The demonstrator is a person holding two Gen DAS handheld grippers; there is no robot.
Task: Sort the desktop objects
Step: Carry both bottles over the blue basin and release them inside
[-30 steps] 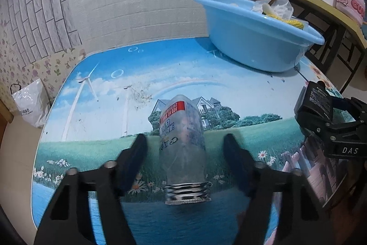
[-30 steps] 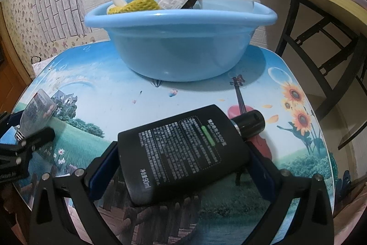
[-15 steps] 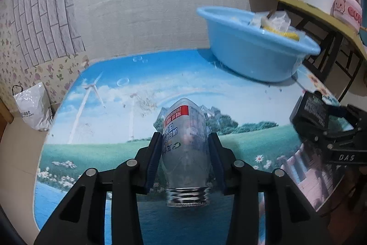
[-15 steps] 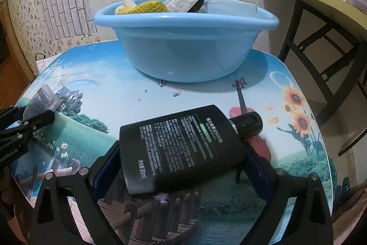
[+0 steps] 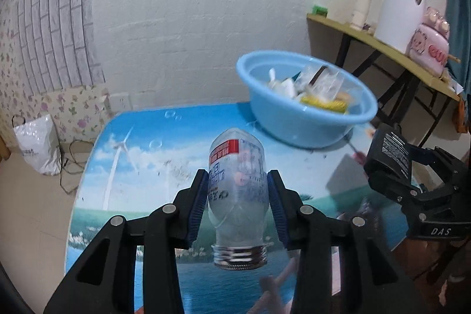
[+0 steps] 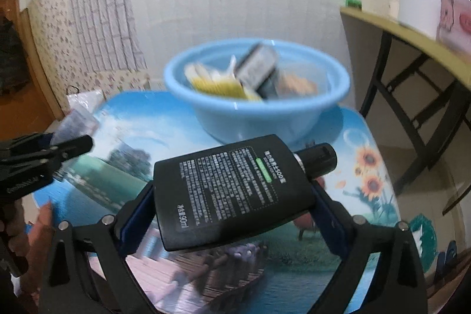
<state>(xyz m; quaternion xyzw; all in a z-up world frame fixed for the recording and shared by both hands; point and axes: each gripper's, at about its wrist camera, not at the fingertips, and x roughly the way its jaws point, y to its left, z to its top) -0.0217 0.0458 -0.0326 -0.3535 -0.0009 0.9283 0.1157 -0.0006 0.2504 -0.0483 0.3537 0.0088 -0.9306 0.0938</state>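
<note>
A clear capless plastic bottle point(image 5: 237, 184) with a red-and-white label hangs above the table, threaded neck toward the camera, with my left gripper point(image 5: 238, 190) shut on its body. My right gripper point(image 6: 232, 190) is shut on a flat black bottle point(image 6: 229, 190) with white print and a black cap, also lifted off the table; that bottle point(image 5: 388, 149) shows at the right of the left wrist view. A light blue basin point(image 5: 306, 119) holding several items stands at the table's far side, beyond both grippers; the basin point(image 6: 256, 108) is straight ahead in the right wrist view.
The table point(image 5: 141, 155) has a printed landscape cover and rounded edges. A wooden side table point(image 5: 382, 46) with a white kettle and a pink box stands at the right. A white plastic bag point(image 5: 35, 143) lies on the floor at the left. A white brick wall is behind.
The left jaws closed on the clear bottle, then lifted it off the table. The right gripper rose with the black bottle. The basin now sits lower in both views, showing its contents.
</note>
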